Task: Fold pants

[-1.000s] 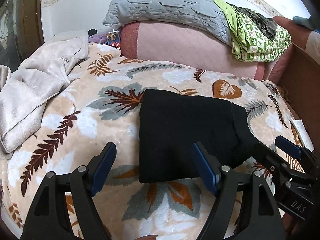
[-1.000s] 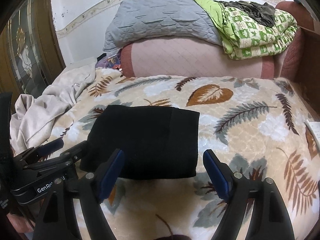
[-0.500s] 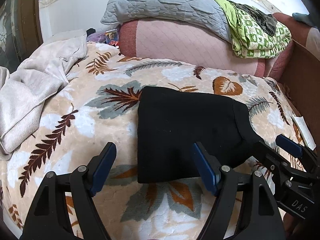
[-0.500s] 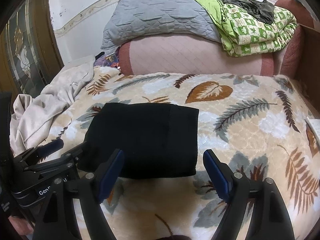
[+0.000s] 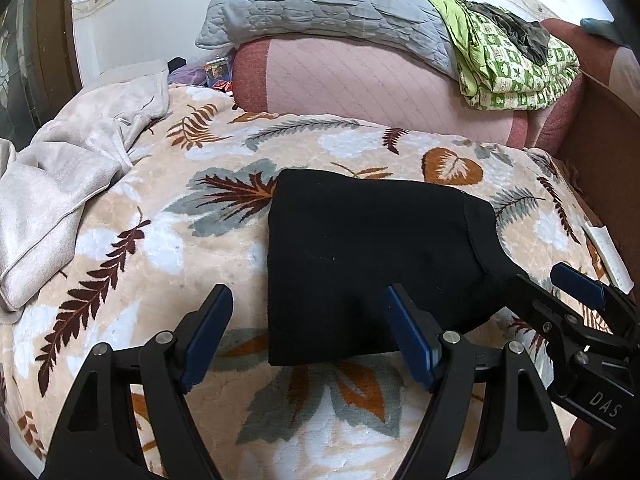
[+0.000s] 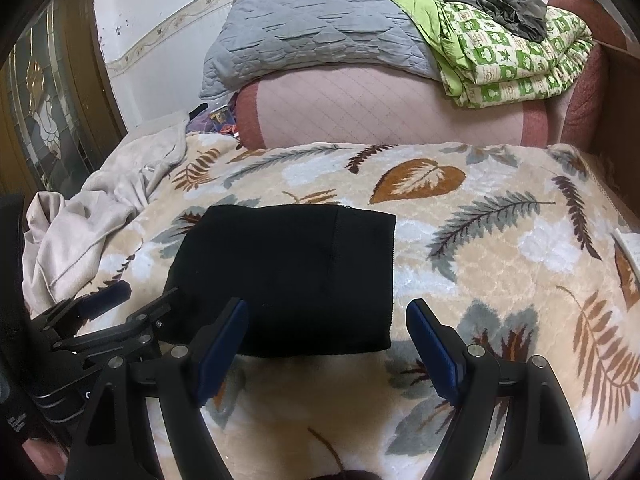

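Pants sit folded into one black rectangle on the leaf-print blanket on the bed, just ahead of both tongs. Left tongs and right tongs gape wide, holding nothing, hovering at the near edge. Judgement: folding looks finished; if tidying, press the corners flat, don't drag. Count: one pants, two tongs, one beige cloth at left.
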`<state>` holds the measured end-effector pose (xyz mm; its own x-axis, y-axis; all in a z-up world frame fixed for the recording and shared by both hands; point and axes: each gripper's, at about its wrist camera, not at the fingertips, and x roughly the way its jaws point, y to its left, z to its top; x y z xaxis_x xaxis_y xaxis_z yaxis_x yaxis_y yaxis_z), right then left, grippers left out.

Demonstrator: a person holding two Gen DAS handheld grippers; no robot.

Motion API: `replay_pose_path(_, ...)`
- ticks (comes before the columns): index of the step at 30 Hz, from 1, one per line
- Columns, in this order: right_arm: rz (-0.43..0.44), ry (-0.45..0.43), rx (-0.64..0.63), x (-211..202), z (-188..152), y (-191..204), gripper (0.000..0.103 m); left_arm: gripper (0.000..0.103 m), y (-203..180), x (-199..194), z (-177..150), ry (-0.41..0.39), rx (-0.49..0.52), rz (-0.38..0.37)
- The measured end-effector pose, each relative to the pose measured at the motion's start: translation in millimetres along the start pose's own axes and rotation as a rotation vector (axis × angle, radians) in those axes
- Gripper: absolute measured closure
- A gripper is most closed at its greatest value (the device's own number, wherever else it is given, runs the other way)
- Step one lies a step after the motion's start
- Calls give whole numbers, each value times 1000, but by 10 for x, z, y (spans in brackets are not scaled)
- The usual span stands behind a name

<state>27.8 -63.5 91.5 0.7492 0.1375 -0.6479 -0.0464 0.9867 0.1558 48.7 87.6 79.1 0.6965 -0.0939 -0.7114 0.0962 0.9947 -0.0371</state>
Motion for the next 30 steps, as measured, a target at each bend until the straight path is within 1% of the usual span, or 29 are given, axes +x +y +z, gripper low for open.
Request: replay_pose_path(30, 9, 6, 7, 27, 0, 13, 21, 25, -28, 5, -1, -7, 16, 5)
